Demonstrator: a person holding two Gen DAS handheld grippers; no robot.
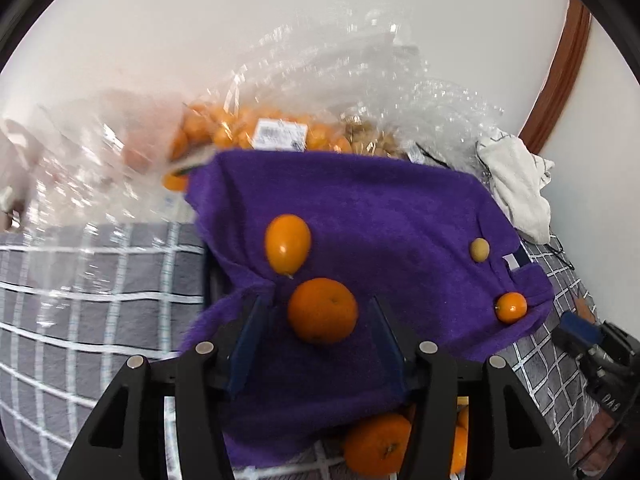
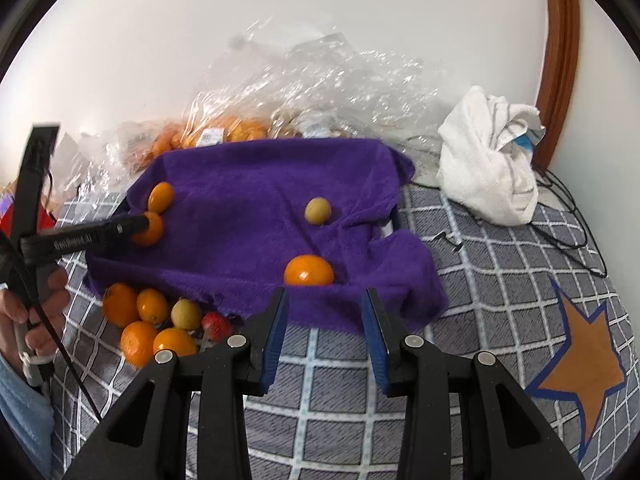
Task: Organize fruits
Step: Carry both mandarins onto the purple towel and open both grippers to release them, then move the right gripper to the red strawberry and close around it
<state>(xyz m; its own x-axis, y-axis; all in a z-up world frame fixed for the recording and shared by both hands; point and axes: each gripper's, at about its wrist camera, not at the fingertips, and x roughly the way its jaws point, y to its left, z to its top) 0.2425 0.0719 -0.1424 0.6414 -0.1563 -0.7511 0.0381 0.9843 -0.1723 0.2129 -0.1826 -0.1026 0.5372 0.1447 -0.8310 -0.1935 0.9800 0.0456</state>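
Observation:
A purple towel lies on a grey checked cover. In the left wrist view my left gripper is open, its jaws either side of a round orange on the towel, not closed on it. An oval orange fruit, a small tan fruit and a small orange also lie on the towel. In the right wrist view my right gripper is open and empty, just short of an orange at the towel's near edge. The left gripper shows there by the round orange.
A loose pile of oranges and small fruits lies on the cover in front of the towel. Clear plastic bags holding oranges stand behind it by the white wall. A white crumpled cloth and black cables lie at right.

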